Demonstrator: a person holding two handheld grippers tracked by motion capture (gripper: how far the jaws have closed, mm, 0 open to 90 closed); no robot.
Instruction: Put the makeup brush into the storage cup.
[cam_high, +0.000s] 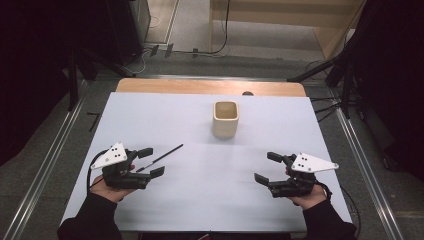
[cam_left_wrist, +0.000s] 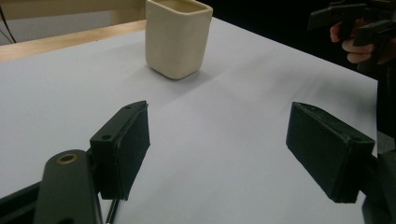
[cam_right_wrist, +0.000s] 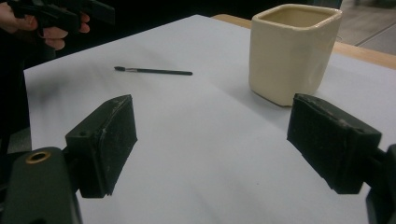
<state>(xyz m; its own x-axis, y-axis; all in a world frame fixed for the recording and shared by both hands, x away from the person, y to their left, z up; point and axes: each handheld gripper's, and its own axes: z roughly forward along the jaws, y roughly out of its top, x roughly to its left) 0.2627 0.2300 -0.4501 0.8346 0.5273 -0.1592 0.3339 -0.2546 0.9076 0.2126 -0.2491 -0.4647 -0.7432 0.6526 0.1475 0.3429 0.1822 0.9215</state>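
A cream square cup (cam_high: 225, 119) stands upright on the white tabletop (cam_high: 210, 200), toward the far middle; it shows ahead in the left gripper view (cam_left_wrist: 176, 37) and the right gripper view (cam_right_wrist: 292, 51). A thin black brush (cam_high: 162, 157) lies flat on the table just beside my left gripper (cam_high: 151, 162), and appears far off in the right gripper view (cam_right_wrist: 154, 71). My left gripper (cam_left_wrist: 224, 140) stands open with nothing between its jaws. At the near right my right gripper (cam_high: 266, 167) is open and empty too (cam_right_wrist: 215, 140).
A wooden strip (cam_high: 210, 87) runs along the table's far edge. Metal rails (cam_high: 55, 145) line the floor on both sides, with dark stand legs (cam_high: 320, 70) and cables beyond the far corners. Bare tabletop lies between the grippers and the cup.
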